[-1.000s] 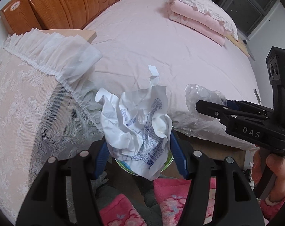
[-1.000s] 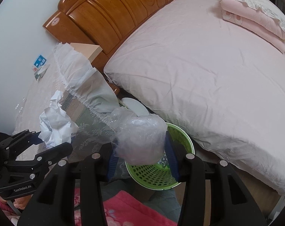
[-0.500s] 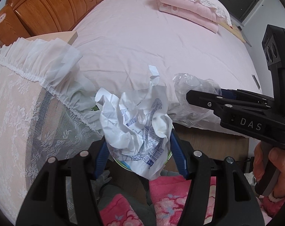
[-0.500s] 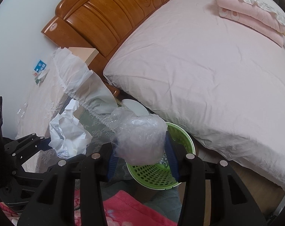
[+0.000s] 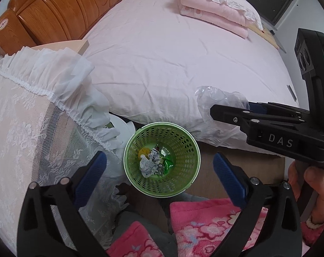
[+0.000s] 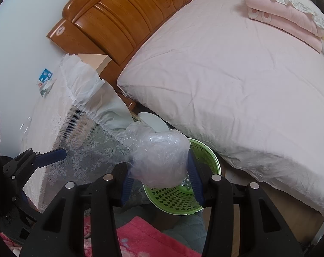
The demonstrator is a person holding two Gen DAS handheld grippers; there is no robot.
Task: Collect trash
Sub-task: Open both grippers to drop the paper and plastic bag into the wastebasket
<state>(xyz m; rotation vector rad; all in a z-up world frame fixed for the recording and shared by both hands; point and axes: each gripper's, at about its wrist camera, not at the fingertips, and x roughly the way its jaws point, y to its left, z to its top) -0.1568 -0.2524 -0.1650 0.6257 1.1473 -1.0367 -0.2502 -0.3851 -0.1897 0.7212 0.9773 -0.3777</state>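
Observation:
A green perforated basket [image 5: 183, 132] stands on the floor between the bed and a lace-covered table; it also shows in the right wrist view [image 6: 206, 152]. A crumpled white paper ball [image 5: 150, 165] lies inside it with other scraps. My left gripper [image 5: 159, 171] is open and empty, right above the basket. My right gripper [image 6: 158, 178] is shut on a crumpled clear plastic bag [image 6: 159, 158], held above the basket's left rim. The bag and right gripper also show in the left wrist view [image 5: 221, 100].
A bed with a pink sheet [image 5: 183, 53] and wooden headboard [image 6: 127, 21] fills the back. A lace-covered table [image 5: 22, 132] is at the left. Folded pink bedding [image 5: 215, 15] lies on the bed. Pink flowered fabric [image 5: 204, 224] is below the grippers.
My left gripper has opened and the crumpled paper ball has dropped into the green basket. The right gripper still holds the plastic bag.

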